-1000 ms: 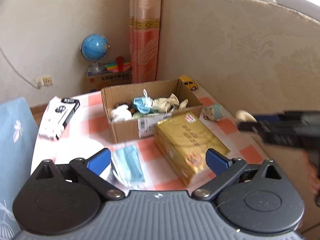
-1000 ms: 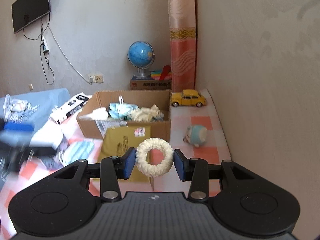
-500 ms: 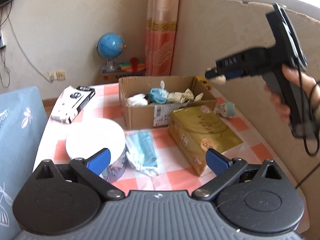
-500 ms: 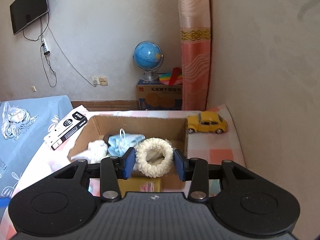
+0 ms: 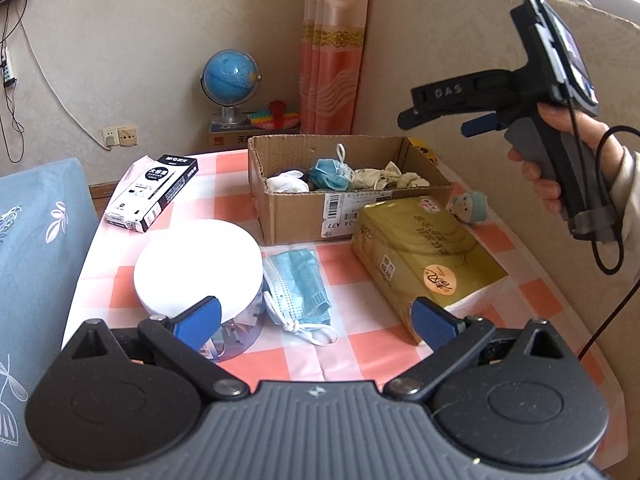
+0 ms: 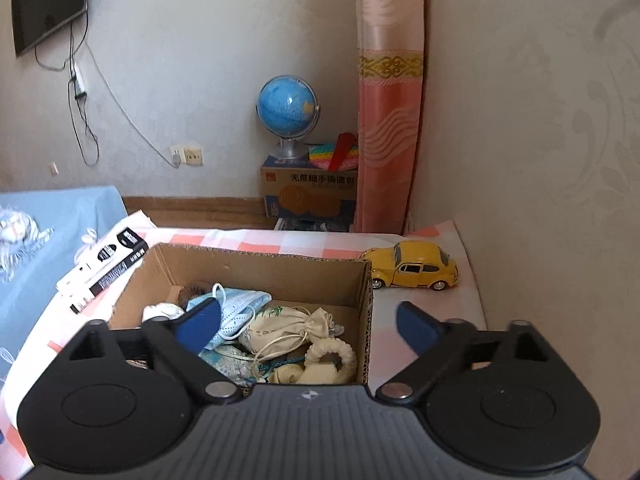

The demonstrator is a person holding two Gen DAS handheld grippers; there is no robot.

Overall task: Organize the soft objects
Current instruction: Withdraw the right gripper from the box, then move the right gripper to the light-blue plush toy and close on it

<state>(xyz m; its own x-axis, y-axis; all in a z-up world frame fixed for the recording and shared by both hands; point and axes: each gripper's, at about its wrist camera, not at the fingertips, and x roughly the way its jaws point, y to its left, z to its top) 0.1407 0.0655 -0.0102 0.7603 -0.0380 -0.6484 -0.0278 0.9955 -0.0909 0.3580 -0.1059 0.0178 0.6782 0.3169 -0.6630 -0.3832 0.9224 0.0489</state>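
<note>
The open cardboard box (image 6: 256,262) (image 5: 296,210) holds a blue face mask (image 6: 236,308), a cream drawstring pouch (image 6: 280,330) and other soft pieces. A cream scrunchie (image 6: 332,358) lies in the box's near right corner. My right gripper (image 6: 308,322) hangs over the box, its jaws opening wide with nothing pinched between them; in the left wrist view it (image 5: 436,118) is held by a hand above the box's right side. My left gripper (image 5: 316,318) is open and empty over a blue face mask (image 5: 298,284) on the checked cloth. A small plush toy (image 5: 468,208) sits right of the box.
A gold tissue pack (image 5: 424,256) and a round white-lidded container (image 5: 200,276) flank the loose mask. A black-and-white carton (image 5: 154,192) lies left of the box, a yellow toy car (image 6: 412,270) behind it. A wall runs along the right; a globe (image 6: 288,110) stands beyond.
My right gripper carried the cream scrunchie over the box and opened; the scrunchie now lies inside. The left gripper barely shifted.
</note>
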